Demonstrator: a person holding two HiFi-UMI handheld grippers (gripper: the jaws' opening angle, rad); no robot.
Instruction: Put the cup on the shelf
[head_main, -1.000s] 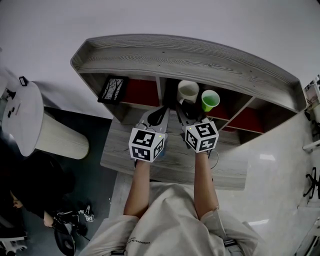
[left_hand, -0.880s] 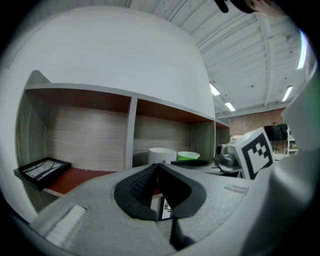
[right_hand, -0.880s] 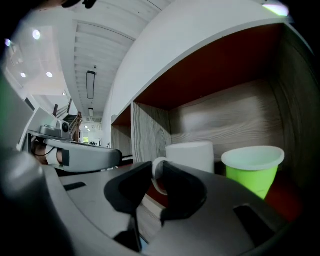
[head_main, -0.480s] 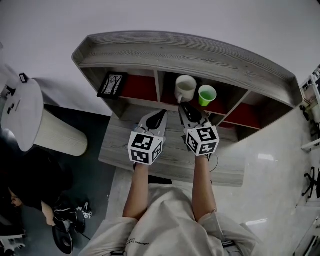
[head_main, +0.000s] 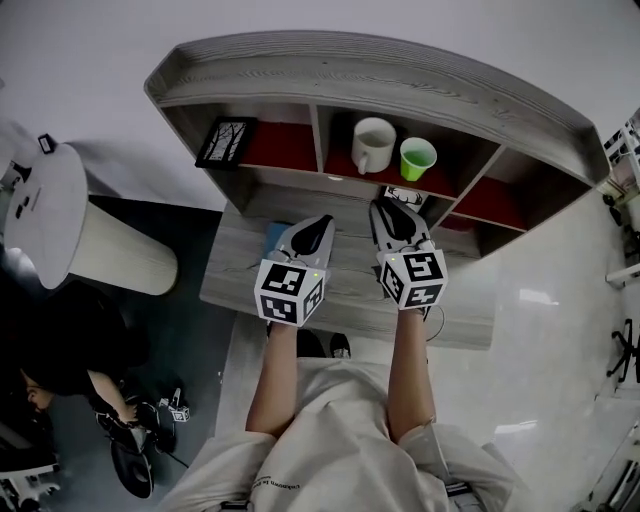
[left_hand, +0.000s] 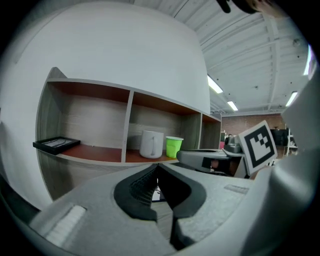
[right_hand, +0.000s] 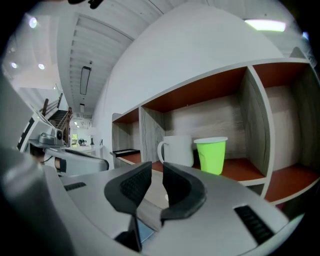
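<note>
Head view: we see the mug (head_main: 373, 145) on the shelf (head_main: 350, 75), far of our right gripper (head_main: 388, 208), apart from it. Our left gripper (head_main: 322, 222) is over the desk (head_main: 240, 285). Left gripper view: jaws together, empty. Right gripper view: jaws barely apart, empty.

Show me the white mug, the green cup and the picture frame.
white mug (right_hand: 179, 150), right gripper view, side wall.
green cup (right_hand: 212, 156), right gripper view, side wall.
picture frame (head_main: 226, 142), head view, picture's middle.

2 grippers are counted: the left gripper (head_main: 322, 220) and the right gripper (head_main: 386, 206). On 1 shelf (head_main: 370, 80), 1 white mug (head_main: 373, 145), 1 green cup (head_main: 417, 158) and 1 black picture frame (head_main: 225, 143) are seen. 1 round white table (head_main: 40, 225) is noted.
</note>
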